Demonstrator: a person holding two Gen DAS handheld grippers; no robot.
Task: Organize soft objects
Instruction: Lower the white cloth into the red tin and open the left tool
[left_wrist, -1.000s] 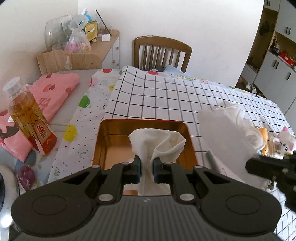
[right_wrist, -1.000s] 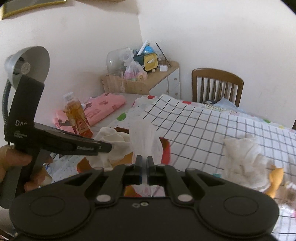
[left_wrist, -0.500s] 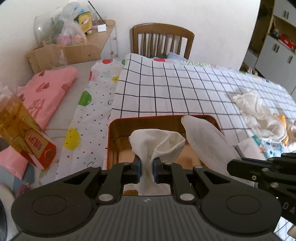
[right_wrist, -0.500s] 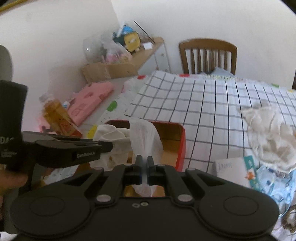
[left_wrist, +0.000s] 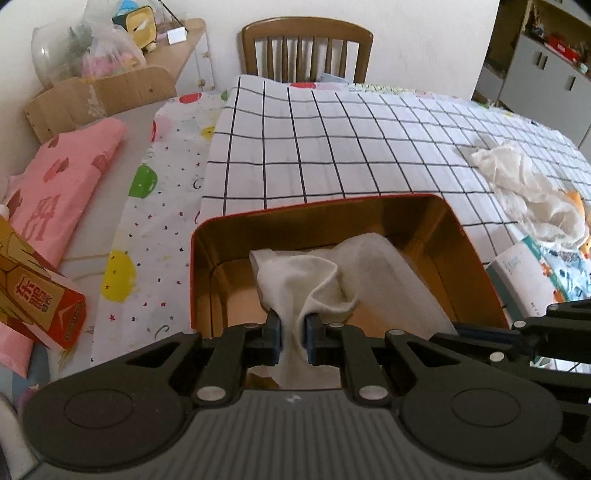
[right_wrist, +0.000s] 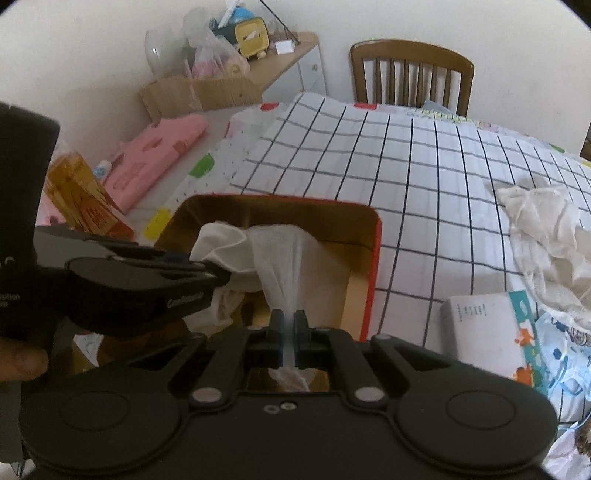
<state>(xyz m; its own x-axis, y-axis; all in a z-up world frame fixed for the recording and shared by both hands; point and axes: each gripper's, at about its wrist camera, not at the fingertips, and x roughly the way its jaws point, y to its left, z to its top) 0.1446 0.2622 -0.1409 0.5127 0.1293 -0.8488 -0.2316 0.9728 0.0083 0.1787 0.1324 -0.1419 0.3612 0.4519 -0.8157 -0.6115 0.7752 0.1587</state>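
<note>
My left gripper (left_wrist: 292, 334) is shut on a cream cloth (left_wrist: 295, 282) and holds it inside the red tin with the gold inside (left_wrist: 317, 210). My right gripper (right_wrist: 289, 334) is shut on a thin white gauze cloth (right_wrist: 282, 258) that also hangs into the tin (right_wrist: 373, 254). The gauze cloth shows in the left wrist view (left_wrist: 391, 277) beside the cream cloth, and the cream cloth in the right wrist view (right_wrist: 221, 240). The left gripper's arm (right_wrist: 140, 280) crosses the right wrist view.
Another crumpled white cloth (left_wrist: 524, 188) lies on the checked tablecloth (left_wrist: 332, 147) to the right, next to a tissue pack (right_wrist: 487, 332). A tea bottle (left_wrist: 33, 295) and a pink folded cloth (left_wrist: 59, 181) lie on the left. A wooden chair (left_wrist: 306, 51) stands behind the table.
Both grippers have moved down and forward with their cloths, which now hang low inside the tin. The right gripper has come in close beside the left.
</note>
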